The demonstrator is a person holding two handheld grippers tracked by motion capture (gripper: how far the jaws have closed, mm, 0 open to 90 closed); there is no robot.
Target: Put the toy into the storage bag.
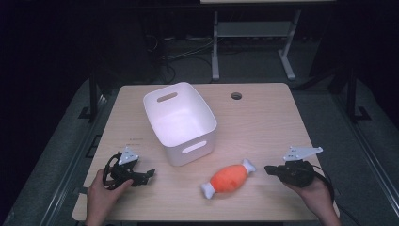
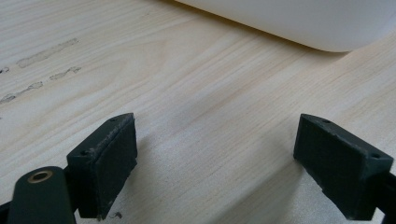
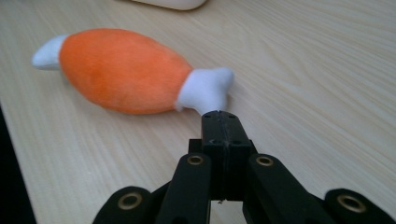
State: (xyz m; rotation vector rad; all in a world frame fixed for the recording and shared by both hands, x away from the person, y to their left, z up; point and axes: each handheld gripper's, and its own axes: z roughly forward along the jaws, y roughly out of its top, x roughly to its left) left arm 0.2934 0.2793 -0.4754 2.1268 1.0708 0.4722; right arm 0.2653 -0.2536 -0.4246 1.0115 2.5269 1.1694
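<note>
- On the floor in a dark room stands one wooden table [image 1: 263, 117], the biggest thing here. Its far half on the right side is bare wood, with lots of room to move. One small round hole [image 1: 236, 96] sits near the far edge.
- One white bin [image 1: 179, 123] sits a bit left of the middle. It is turned a little, so its corners point at the table edges. It has two slot handles. There is free wood all around it.
- One soft toy [image 1: 229, 178] lies near the front edge, just in front of the bin's near corner but not touching it. It is orange in the middle with two white ends, like a drumstick. It lies slanted.
- There are two grippers, one in each hand.
- The right gripper [image 1: 268, 169] is near the right front corner. Its jaws are pressed tight together with nothing between them. Its tip points at the toy's white end, very close to it.
- The left gripper [image 1: 149, 173] is near the left front edge. Its jaws stand wide apart over bare wood, holding nothing.
</note>
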